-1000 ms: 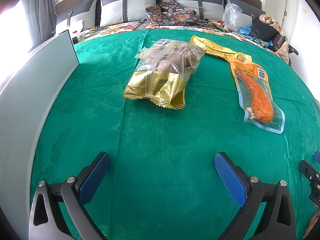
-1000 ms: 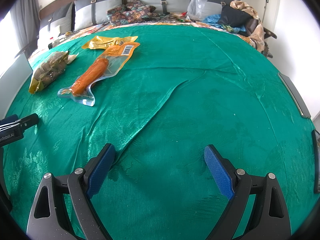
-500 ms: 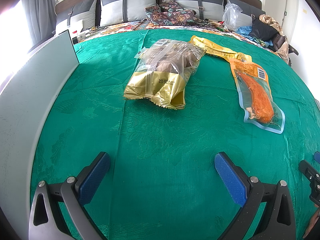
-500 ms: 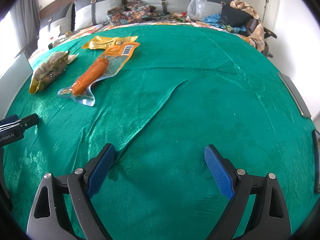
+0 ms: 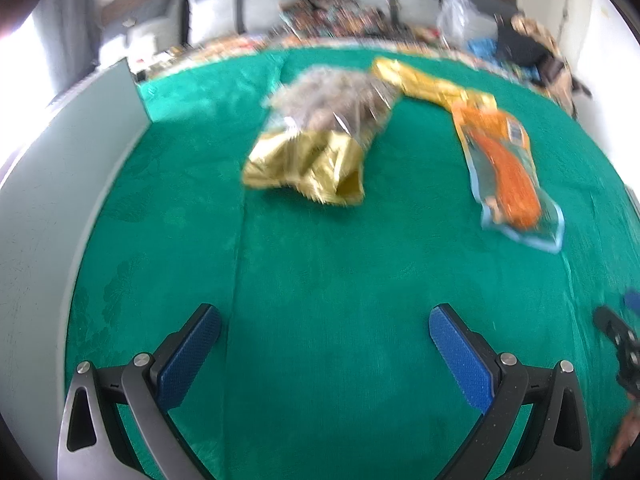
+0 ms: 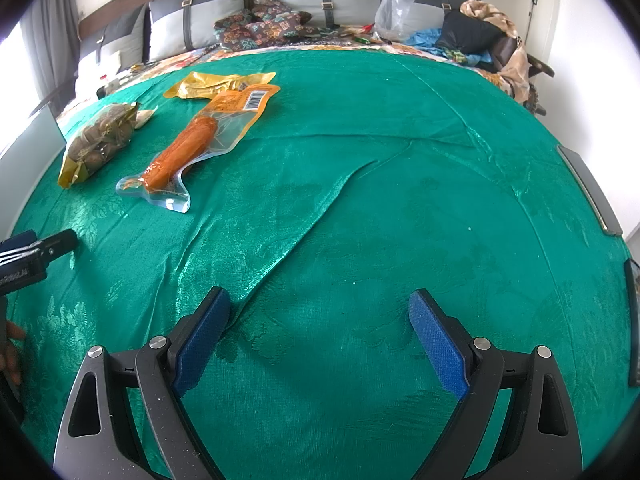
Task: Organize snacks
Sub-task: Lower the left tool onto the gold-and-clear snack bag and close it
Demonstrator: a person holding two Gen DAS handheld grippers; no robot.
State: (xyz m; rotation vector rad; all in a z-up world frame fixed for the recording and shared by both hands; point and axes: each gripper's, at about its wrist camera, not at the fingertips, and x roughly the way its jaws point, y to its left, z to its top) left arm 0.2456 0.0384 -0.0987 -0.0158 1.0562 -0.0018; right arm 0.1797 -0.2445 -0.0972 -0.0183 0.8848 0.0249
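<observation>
A clear-and-gold bag of round brown snacks (image 6: 96, 140) is lying on the green patterned bedspread (image 6: 360, 200), just beside a clear orange-topped sausage pouch (image 6: 192, 148) and a flat yellow packet (image 6: 216, 84). The left gripper (image 5: 324, 340) and right gripper (image 6: 320, 320) are hovering near, jaws spread, pinching nothing.

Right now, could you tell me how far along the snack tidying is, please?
Nothing looks done. The nut bag, sausage pack and yellow pouch lie loose on the green cloth. Both the left tongs and right tongs are open and empty. All sorting remains.
</observation>
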